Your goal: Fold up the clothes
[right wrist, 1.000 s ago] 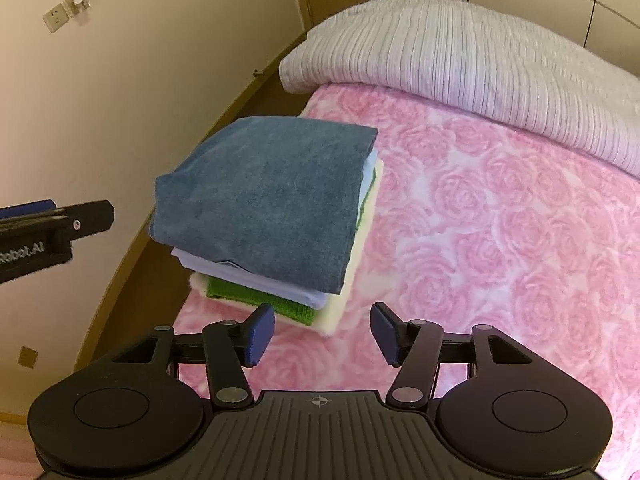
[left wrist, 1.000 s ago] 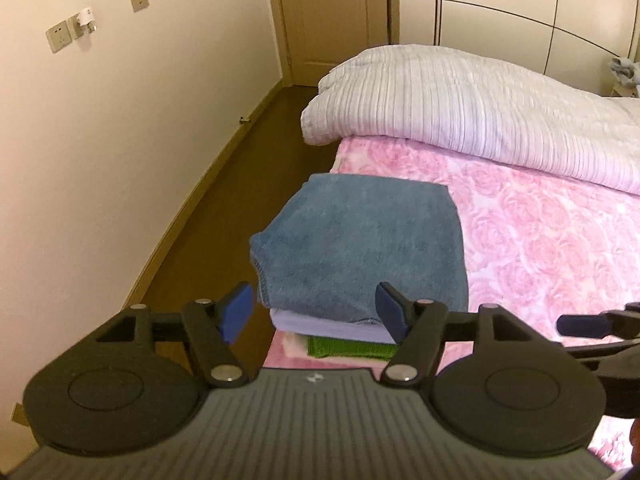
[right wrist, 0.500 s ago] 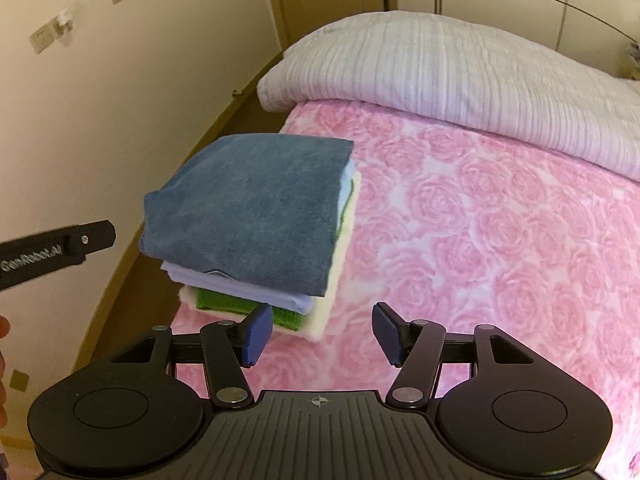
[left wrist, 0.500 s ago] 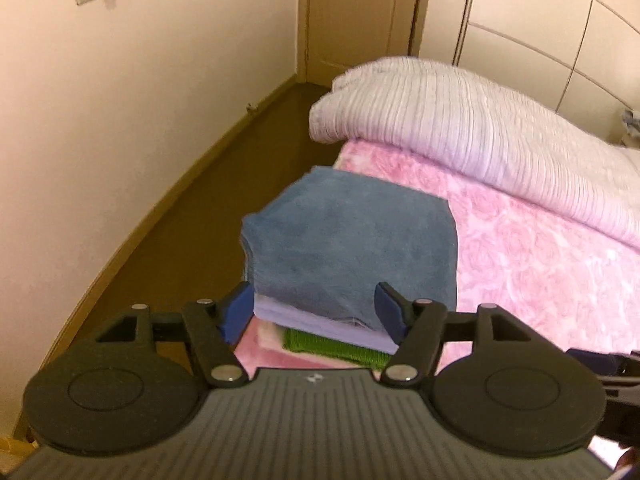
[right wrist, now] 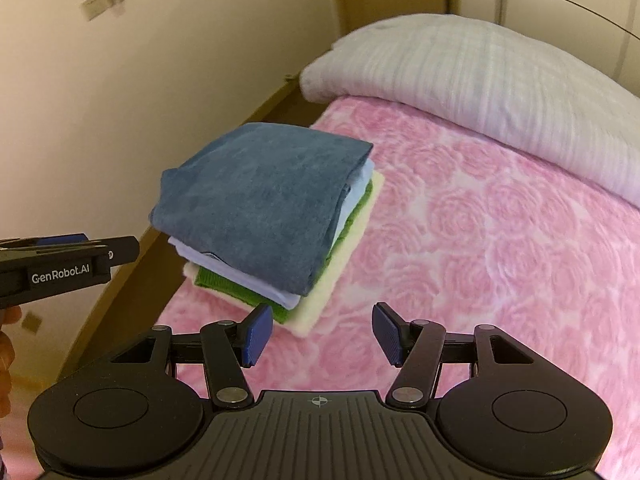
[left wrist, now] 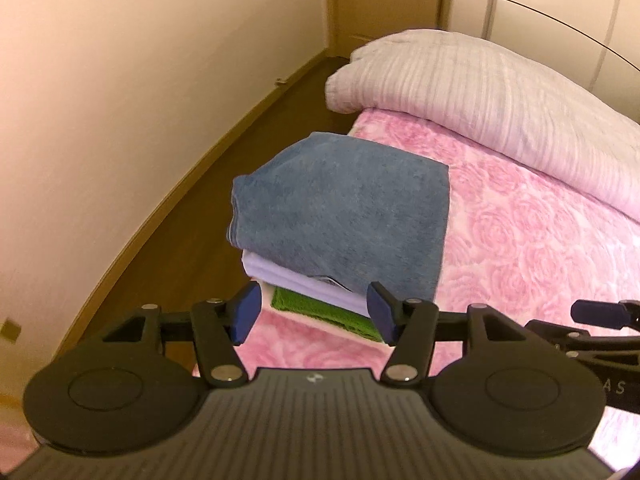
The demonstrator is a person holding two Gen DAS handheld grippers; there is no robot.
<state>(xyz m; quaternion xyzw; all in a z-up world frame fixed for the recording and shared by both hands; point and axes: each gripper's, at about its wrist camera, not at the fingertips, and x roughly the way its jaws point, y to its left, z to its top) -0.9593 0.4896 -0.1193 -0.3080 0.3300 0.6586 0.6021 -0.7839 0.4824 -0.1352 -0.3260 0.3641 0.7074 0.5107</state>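
With both sets of jaws released and gripping nothing, the left gripper point(left wrist: 312, 312) having just narrowed slightly with nothing between its pads, the fold appears complete; any final squaring should press lightly on top, not drag an edge. Just beyond the right gripper point(right wrist: 322, 334) lies the stack of folded clothes point(right wrist: 264, 216), ahead and to its left at the bed's near corner: blue towel point(left wrist: 344, 212) on top, then pale lavender, green and cream layers. Beyond it stretch the pink rose blanket point(right wrist: 480, 240) and the striped duvet point(right wrist: 480, 80).
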